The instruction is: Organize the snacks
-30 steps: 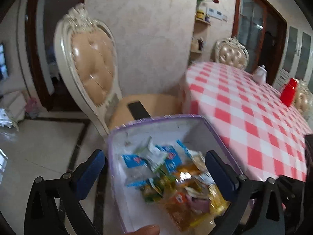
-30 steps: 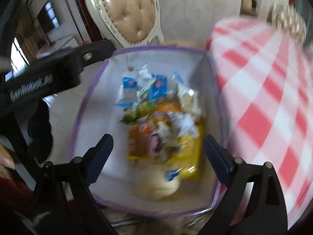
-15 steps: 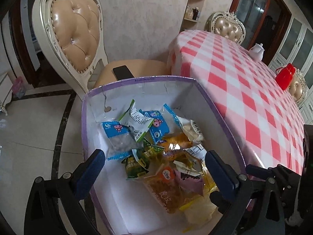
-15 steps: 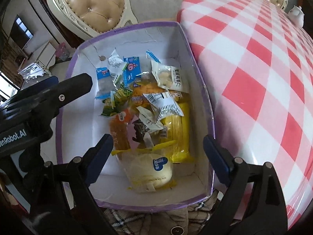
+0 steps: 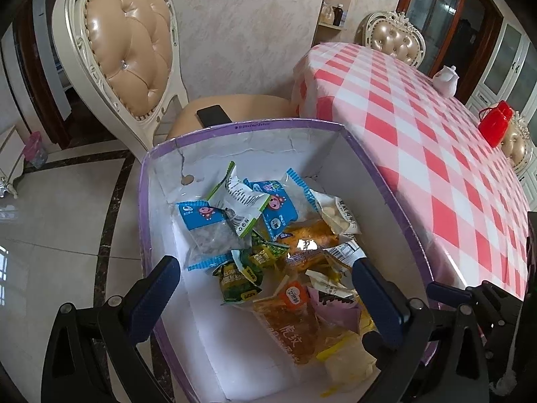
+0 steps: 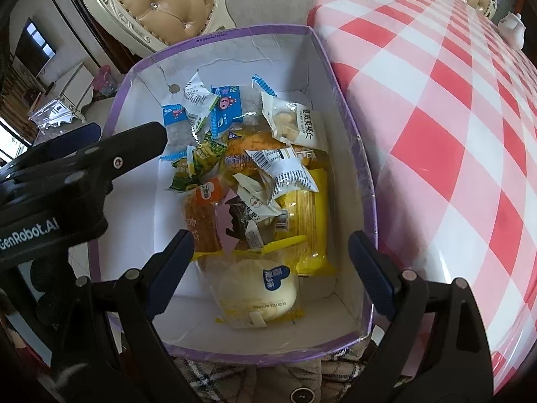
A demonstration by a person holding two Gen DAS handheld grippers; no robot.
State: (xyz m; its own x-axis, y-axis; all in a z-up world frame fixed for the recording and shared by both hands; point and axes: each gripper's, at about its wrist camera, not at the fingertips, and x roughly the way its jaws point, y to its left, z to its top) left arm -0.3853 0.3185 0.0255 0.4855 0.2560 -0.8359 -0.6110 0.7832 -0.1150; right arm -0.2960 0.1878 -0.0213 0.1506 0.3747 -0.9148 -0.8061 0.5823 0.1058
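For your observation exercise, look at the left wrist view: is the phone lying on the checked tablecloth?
No, the phone lies on the seat of the chair beside the table, not on the cloth.

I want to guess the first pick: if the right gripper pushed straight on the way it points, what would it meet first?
Probably the round pale bun in clear wrap: it lies between the open right gripper fingers, inside the purple-edged box. Depth is unclear.
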